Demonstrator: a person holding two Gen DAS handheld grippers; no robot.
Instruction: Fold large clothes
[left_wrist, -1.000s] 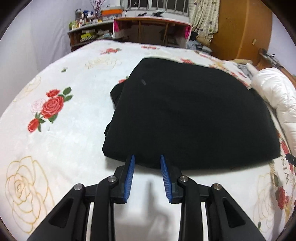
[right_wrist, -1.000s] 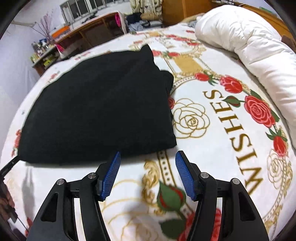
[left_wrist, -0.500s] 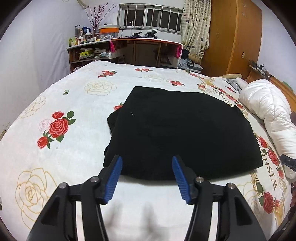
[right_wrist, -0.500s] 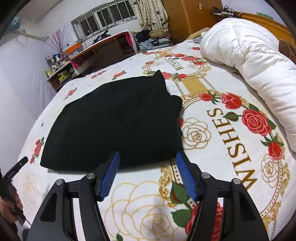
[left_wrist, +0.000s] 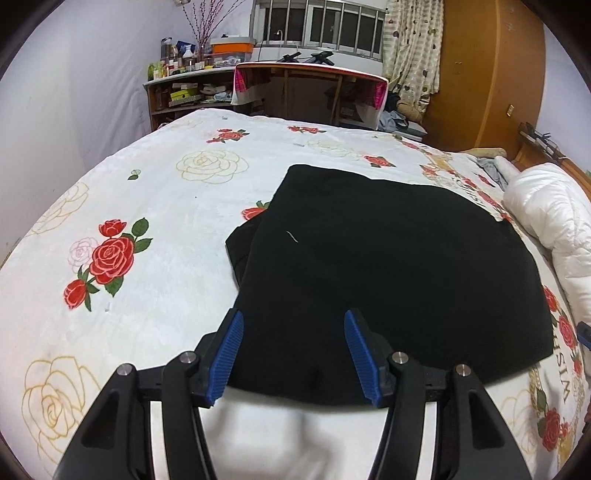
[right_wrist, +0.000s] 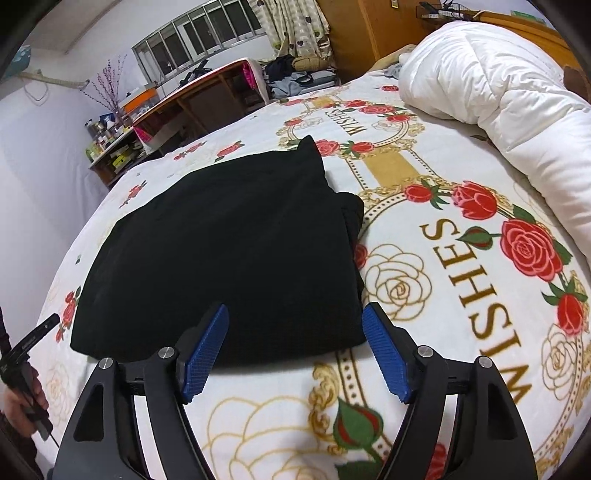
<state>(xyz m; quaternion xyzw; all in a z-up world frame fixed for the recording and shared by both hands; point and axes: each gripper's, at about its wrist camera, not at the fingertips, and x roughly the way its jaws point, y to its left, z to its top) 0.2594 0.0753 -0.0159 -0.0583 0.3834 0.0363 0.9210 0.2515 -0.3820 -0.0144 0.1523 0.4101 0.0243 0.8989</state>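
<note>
A black garment (left_wrist: 399, 273) lies folded into a broad rectangle on the rose-print bedspread (left_wrist: 155, 236). It also shows in the right wrist view (right_wrist: 229, 251). My left gripper (left_wrist: 293, 354) is open and empty, hovering over the garment's near left edge. My right gripper (right_wrist: 295, 347) is open and empty, above the garment's near right corner. A darker fold sticks out at the garment's left side (left_wrist: 240, 247) and at its right side (right_wrist: 351, 210).
A white duvet (right_wrist: 491, 92) is bundled along the right of the bed. A wooden desk (left_wrist: 310, 92) and cluttered shelf (left_wrist: 184, 92) stand beyond the bed's far edge, a wardrobe (left_wrist: 491, 74) at the back right. The other hand-held gripper's handle (right_wrist: 26, 350) shows at left.
Both grippers have lifted and pulled back from the garment's near edge. The left gripper's jaws have opened wide from a narrow gap. The garment has stayed flat.
</note>
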